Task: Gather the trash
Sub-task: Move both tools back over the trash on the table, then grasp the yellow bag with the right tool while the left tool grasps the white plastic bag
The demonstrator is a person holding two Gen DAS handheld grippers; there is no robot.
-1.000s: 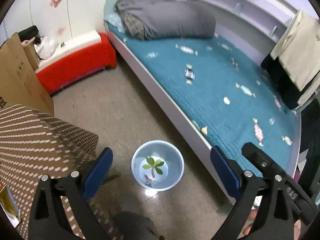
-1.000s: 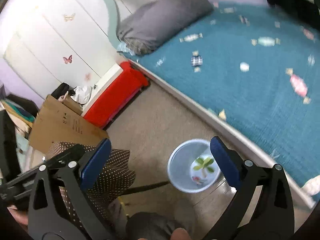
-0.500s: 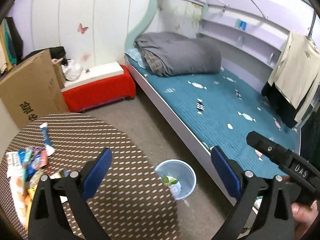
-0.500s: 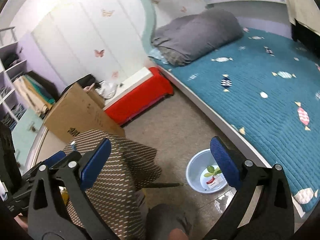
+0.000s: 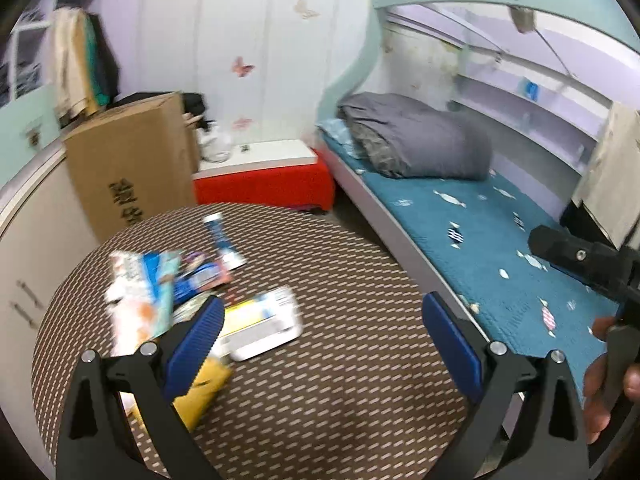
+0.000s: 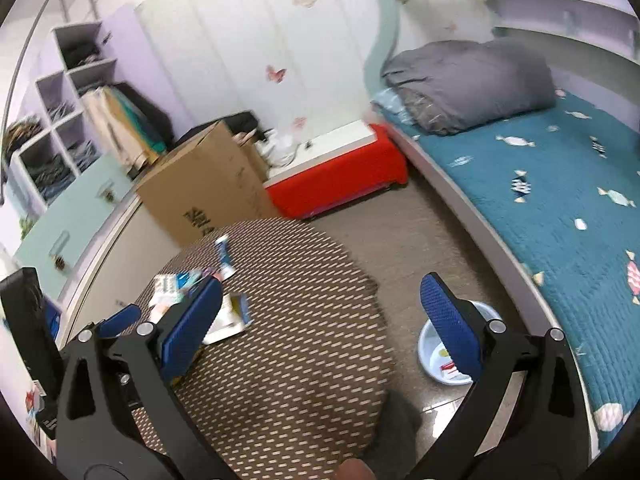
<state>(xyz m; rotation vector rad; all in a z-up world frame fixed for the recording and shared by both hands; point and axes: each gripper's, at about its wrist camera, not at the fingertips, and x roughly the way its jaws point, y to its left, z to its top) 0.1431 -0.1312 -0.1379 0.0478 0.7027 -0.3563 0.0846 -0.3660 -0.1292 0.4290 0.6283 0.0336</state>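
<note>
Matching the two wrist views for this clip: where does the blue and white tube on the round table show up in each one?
Left wrist: the tube lies upper left of centre, at the table's far edge.
Right wrist: the tube lies left of centre, again at the far edge.
Shared landmark: the cardboard box stands behind it in both.

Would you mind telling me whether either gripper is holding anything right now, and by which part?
Nothing is held. The left gripper and the right gripper are both open and empty above the table.

Left gripper [image 5: 320, 320]: now above the round table [image 5: 320, 400], over the wrappers [image 5: 160, 280].
Bin [image 6: 430, 346]: gone from left view.
</note>
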